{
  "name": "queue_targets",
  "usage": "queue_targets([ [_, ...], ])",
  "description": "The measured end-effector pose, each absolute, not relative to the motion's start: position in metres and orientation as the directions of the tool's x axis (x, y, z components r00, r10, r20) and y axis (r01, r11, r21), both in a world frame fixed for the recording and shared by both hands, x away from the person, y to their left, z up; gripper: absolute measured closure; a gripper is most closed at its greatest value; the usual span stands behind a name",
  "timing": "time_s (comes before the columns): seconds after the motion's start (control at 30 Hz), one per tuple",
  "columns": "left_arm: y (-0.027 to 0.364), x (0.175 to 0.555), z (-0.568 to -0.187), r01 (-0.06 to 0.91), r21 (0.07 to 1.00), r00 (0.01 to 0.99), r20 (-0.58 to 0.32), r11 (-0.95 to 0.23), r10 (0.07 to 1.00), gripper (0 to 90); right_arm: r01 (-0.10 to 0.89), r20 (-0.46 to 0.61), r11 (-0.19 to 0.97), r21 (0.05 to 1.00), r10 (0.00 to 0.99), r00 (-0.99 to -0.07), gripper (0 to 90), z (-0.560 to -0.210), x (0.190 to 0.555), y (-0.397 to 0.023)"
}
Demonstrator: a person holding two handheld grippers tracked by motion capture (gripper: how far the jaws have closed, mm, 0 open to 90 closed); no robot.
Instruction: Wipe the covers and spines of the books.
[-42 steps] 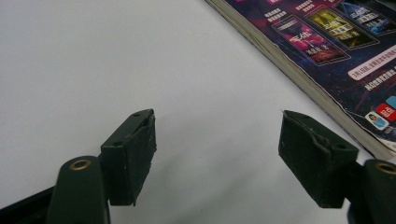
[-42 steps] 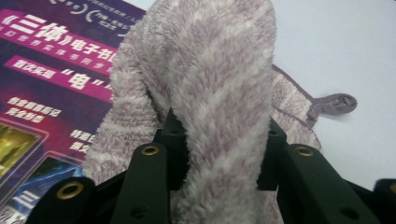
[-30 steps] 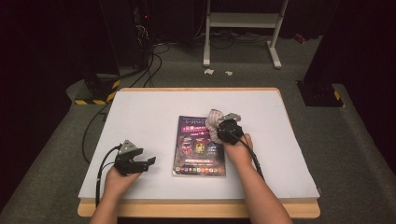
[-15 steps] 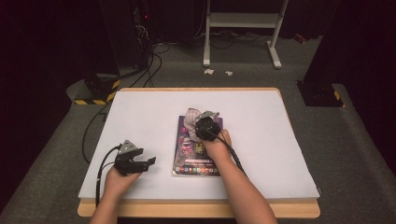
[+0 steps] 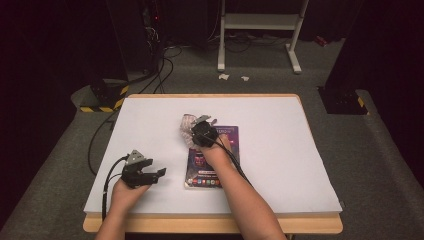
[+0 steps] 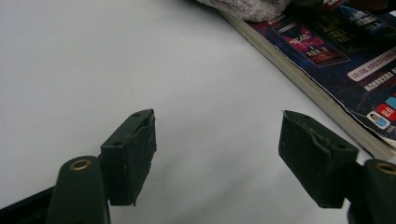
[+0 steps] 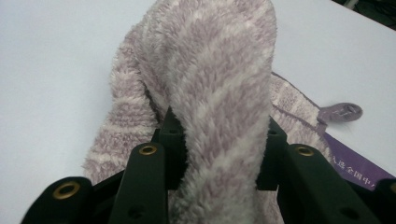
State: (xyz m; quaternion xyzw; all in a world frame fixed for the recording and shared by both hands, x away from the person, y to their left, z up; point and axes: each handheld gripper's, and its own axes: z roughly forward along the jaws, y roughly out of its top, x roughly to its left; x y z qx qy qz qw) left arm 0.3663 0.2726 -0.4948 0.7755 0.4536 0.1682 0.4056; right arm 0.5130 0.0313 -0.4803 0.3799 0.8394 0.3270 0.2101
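A magazine (image 5: 212,155) lies on the table (image 5: 280,150), near the middle. At its far left corner sits a towel (image 5: 187,123) — pinched in the right gripper (image 5: 200,131) above the magazine's far end. The left gripper (image 5: 150,175) rests left of the magazine, near the front edge.

floor (image 5: 380,150): grey carpet
table (image 5: 280,130): white top, wood edge
rear: white metal stand (image 5: 260,22), black cables (image 5: 165,55)
light: dim, dark surround
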Motion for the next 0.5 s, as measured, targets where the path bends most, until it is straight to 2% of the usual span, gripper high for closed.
queue_targets([
  [0.2, 0.272, 0.365, -0.494, 0.563, 0.784, 0.533, -0.103, -0.261, 0.84, 27.8, 0.516, -0.113, 0.493, 0.7, 0.79, -0.603, 64.3, -0.48, 0.518, 0.016],
  [0.5, 0.272, 0.366, -0.495, 0.565, 0.78, 0.535, -0.1, -0.268, 0.839, 27.8, 0.552, -0.138, 0.467, 0.691, 0.835, -0.533, 64.3, -0.48, 0.524, -0.029],
])
